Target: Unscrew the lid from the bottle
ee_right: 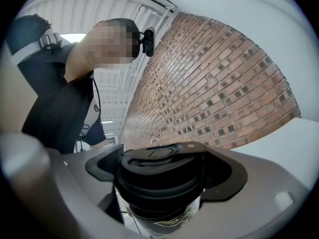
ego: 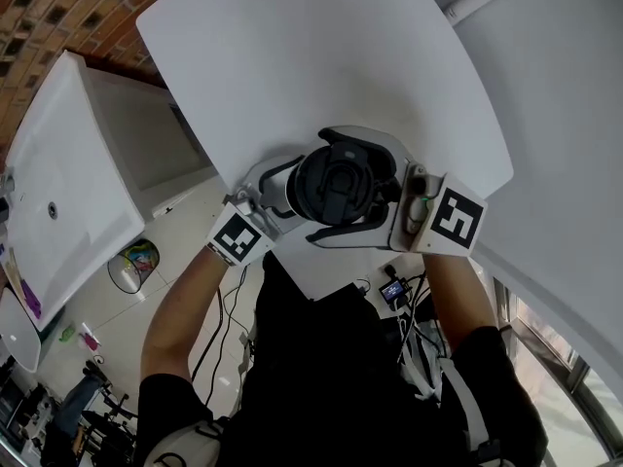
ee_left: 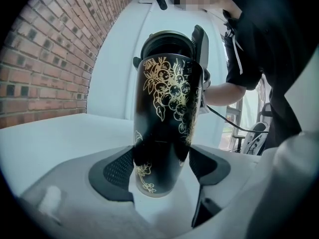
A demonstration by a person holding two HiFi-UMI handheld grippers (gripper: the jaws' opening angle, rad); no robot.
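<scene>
A black bottle [ee_left: 167, 118] with gold flower print is held up above the white table [ego: 321, 56]. My left gripper [ee_left: 162, 171] is shut on the bottle's lower body, its dark pads [ee_left: 117, 171] pressing both sides. The black lid [ee_right: 159, 171] sits on the bottle's top, and my right gripper [ee_right: 164, 176] is shut on it from both sides. In the head view the lid [ego: 336, 185] faces the camera, with the left gripper [ego: 261, 202] at its left and the right gripper [ego: 414, 207] at its right.
A second white table [ego: 58, 173] stands at the left, a brick wall [ego: 58, 8] beyond it. Cables and small devices [ego: 394, 290] lie on the floor below. The person's arms and black-clad body fill the lower middle.
</scene>
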